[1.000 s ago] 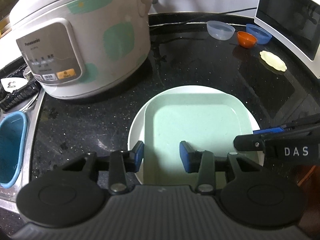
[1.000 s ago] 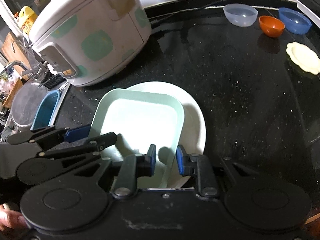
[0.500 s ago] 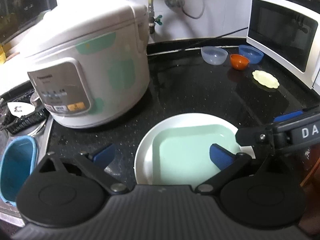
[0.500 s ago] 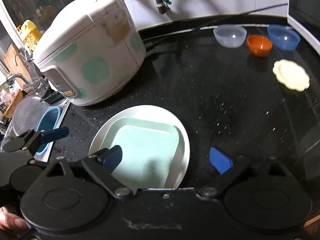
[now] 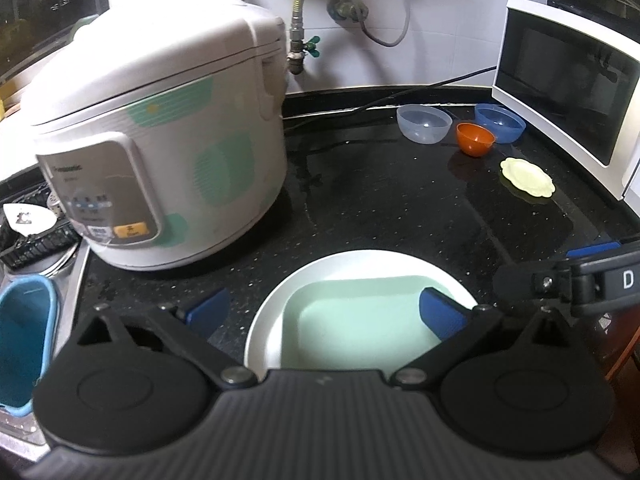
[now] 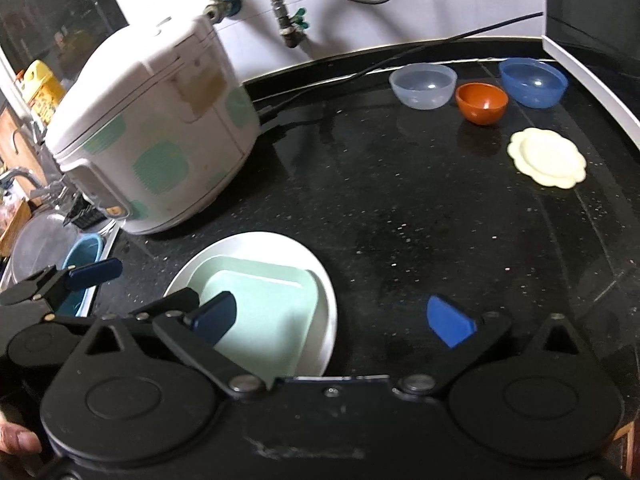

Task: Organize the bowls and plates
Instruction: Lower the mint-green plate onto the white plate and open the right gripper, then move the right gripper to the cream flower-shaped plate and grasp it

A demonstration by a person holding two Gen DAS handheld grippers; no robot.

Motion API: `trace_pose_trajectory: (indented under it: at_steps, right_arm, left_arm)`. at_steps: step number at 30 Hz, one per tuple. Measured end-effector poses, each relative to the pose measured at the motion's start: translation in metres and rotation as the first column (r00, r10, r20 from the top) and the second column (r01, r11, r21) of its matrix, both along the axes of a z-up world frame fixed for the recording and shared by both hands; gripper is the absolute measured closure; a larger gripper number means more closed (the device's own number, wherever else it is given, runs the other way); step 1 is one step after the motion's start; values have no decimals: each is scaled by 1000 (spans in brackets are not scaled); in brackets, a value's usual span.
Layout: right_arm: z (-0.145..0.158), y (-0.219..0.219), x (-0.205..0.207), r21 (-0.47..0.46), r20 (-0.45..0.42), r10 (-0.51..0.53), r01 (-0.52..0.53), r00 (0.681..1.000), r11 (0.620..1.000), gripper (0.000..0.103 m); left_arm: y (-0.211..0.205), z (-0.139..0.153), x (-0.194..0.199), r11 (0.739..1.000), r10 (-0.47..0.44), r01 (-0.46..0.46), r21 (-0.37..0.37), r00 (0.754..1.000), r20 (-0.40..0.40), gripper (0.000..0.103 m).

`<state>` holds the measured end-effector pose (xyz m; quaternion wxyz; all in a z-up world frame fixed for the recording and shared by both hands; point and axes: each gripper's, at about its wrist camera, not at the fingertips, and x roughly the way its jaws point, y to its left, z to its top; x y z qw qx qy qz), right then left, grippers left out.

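Observation:
A pale green square plate [image 5: 360, 320] [image 6: 264, 308] lies inside a white round plate [image 5: 272, 308] [image 6: 280, 244] on the black counter. My left gripper [image 5: 324, 312] hovers over them, open wide, with nothing between its fingers. My right gripper [image 6: 332, 318] is open too, straddling the white plate's right rim without touching it. Far back right stand a clear bowl [image 5: 424, 124] [image 6: 423, 86], an orange bowl [image 5: 475, 138] [image 6: 482, 103] and a blue bowl [image 5: 500, 122] [image 6: 533, 82]. A cream scalloped dish [image 5: 527, 180] [image 6: 547, 158] lies just in front of them.
A big white rice cooker [image 5: 160, 160] [image 6: 152, 136] stands at the left. A white microwave [image 5: 568, 92] lines the right edge. A sink with a blue tub [image 5: 24, 340] is at the far left. A power cord [image 6: 400, 60] runs along the back wall.
Both grippers were nearly shut at the green plate's edges. Both have opened wide, let go and drawn back and up. The green plate now rests in the white one.

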<state>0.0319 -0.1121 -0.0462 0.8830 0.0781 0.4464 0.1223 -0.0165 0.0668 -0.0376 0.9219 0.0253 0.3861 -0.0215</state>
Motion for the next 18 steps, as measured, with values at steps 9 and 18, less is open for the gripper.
trace_pose_trajectory:
  at_steps: [9,18]
  right_arm:
    - [3,-45,-3,5,-1,-100,100,995,995,0]
    - [-2,-101,4,20,-13,-231,231,973,973,0]
  left_arm:
    - [-33,-1,23,998,-55,54,-22,998,-14,0]
    - [-80,-1,52,994,-110,110,-18,993,-28,0]
